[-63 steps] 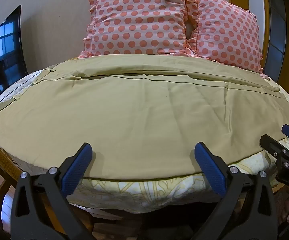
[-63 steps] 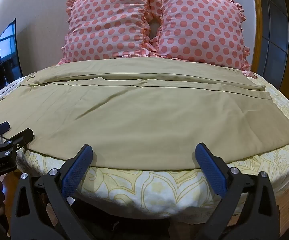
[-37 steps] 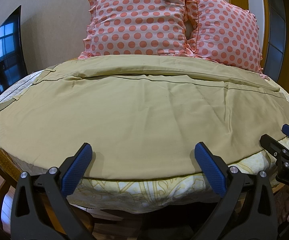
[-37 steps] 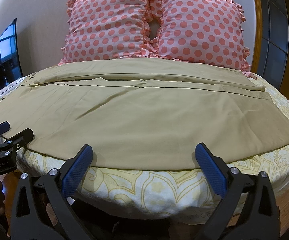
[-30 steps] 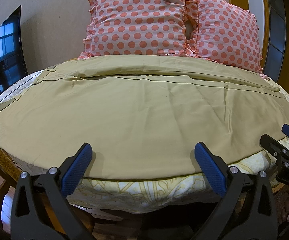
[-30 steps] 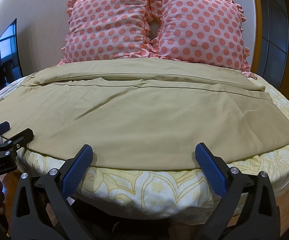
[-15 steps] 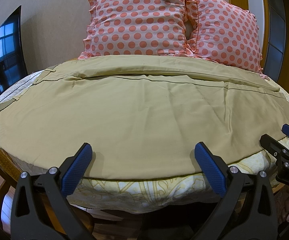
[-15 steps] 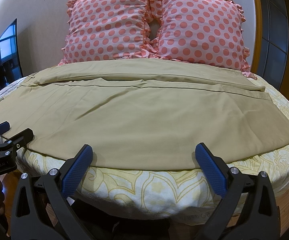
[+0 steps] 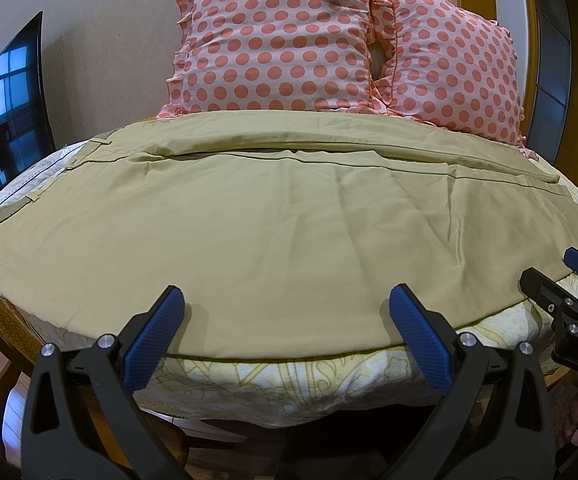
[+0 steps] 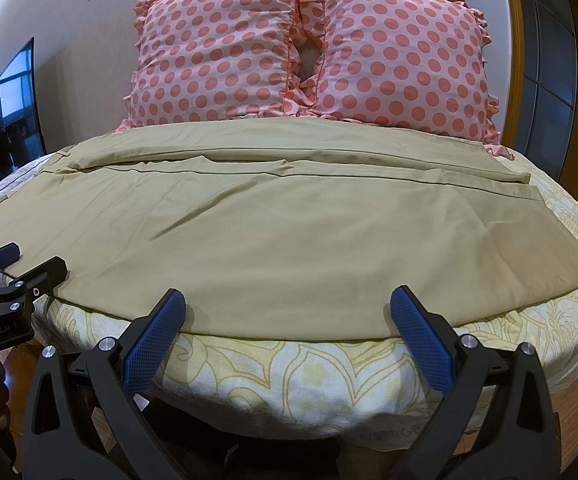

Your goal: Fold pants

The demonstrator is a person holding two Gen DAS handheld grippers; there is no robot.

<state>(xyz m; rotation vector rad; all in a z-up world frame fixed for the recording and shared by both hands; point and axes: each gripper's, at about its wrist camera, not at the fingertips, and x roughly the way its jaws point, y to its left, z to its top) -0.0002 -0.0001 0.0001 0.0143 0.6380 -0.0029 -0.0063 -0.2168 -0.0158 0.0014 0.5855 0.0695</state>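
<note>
Right, from the left wrist we see the left gripper (image 9: 285,320) spread wide, blue pads (image 9: 155,336) well apart and holding nothing, poised just off the near hem of the pants (image 9: 273,232). The pants lie flat across the bed (image 9: 289,380), waistband at the left, legs running right, a long seam along the far side. Over at the right edge the right gripper (image 9: 557,276) pokes in beside the cloth, its fingers parted too. Two dotted pillows (image 9: 281,40) stand at the far end, and a TV (image 9: 9,100) hangs on the left wall.

Now the right wrist: we have the right gripper (image 10: 287,320) gaping just as wide, nothing between its pads (image 10: 421,344), near the hem but short of it, over the yellow-patterned bedsheet. The pants (image 10: 249,240) spread from the left edge to a cuff at the right, lightly creased. At the left the left gripper (image 10: 25,264) sits close to the cloth's edge; whether it touches, we can't tell. Pillows (image 10: 309,52) lean against the far wall.
</note>
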